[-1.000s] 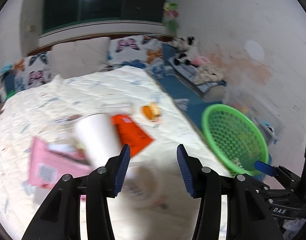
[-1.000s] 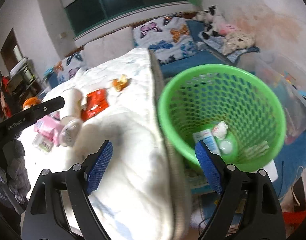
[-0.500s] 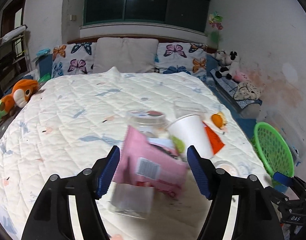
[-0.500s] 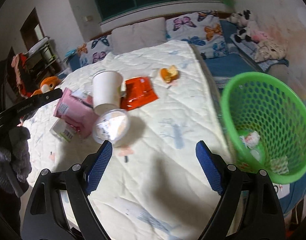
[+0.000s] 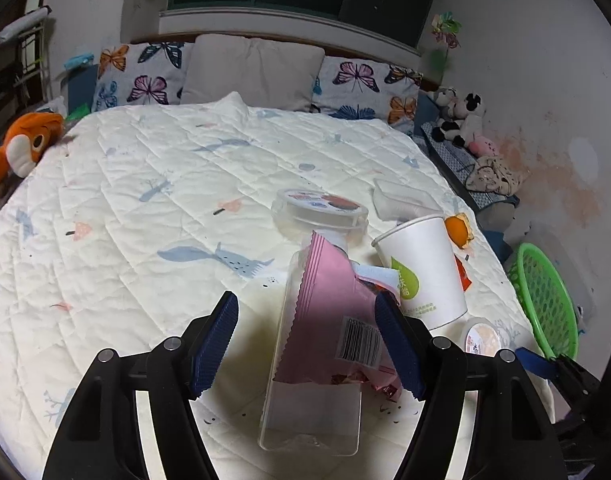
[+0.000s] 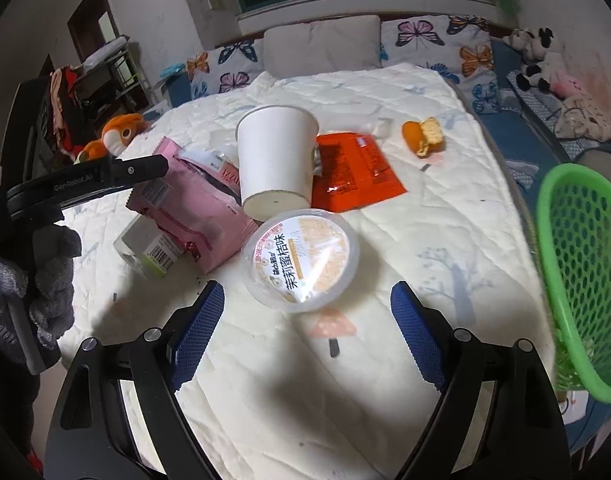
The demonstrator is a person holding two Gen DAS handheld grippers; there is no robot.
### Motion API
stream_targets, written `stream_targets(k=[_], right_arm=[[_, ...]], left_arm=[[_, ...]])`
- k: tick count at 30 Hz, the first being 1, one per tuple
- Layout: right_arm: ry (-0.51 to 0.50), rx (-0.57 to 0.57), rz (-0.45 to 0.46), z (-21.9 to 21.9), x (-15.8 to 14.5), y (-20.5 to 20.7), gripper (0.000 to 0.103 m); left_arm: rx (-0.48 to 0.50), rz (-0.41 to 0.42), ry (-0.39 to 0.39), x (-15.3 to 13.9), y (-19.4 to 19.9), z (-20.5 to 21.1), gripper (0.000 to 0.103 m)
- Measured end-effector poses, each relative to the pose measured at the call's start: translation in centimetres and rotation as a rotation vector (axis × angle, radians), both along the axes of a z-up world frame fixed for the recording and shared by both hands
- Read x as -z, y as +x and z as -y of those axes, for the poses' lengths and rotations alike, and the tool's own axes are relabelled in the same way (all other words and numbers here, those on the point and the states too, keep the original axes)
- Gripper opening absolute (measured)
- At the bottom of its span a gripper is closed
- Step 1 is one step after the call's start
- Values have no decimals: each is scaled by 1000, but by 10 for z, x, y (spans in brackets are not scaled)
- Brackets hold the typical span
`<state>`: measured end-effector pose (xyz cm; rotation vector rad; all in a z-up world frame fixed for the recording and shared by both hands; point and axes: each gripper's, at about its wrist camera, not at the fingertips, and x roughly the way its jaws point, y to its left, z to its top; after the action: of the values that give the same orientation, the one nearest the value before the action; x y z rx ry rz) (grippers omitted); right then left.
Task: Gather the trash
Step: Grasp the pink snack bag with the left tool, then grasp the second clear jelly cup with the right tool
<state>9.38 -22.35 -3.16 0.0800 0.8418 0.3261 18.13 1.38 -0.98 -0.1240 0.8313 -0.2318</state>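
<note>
Trash all heaped near the right edge of the white quilted bed (image 5: pixel 153 200): pink foil snack wrapper (image 5: pixel 329 320) draped over a clear plastic bottle (image 5: pixel 313 412), tipped-over white paper cup (image 6: pixel 275 160) touching it, flat orange-red packet (image 6: pixel 353 170) just behind. Sealed round plastic jelly cup (image 6: pixel 301 258) lying just in front of the paper cup. Green mesh plastic basket (image 6: pixel 581 268) off the bed's right edge. Left gripper (image 5: pixel 307 342) spread wide around the wrapper, not touching. Right gripper (image 6: pixel 305 334) gaping too, empty, just short of the jelly cup.
</note>
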Motion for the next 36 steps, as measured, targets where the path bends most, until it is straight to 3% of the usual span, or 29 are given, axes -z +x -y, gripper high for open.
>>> stream_targets(k=[7, 10, 20, 27, 36], right_arm=[[-6, -5, -21, -8, 8, 15, 85], [-19, -4, -22, -10, 12, 18, 84], [-21, -3, -25, -8, 15, 18, 65], [-15, 10, -7, -3, 10, 10, 65], [13, 28, 31, 8, -6, -7, 65]], left_arm=[[61, -13, 10, 8, 8, 10, 68], [83, -7, 25, 8, 8, 15, 60], [113, 27, 34, 3, -1, 23, 30], [119, 69, 52, -7, -16, 27, 23], [134, 126, 18, -34, -39, 30, 23]])
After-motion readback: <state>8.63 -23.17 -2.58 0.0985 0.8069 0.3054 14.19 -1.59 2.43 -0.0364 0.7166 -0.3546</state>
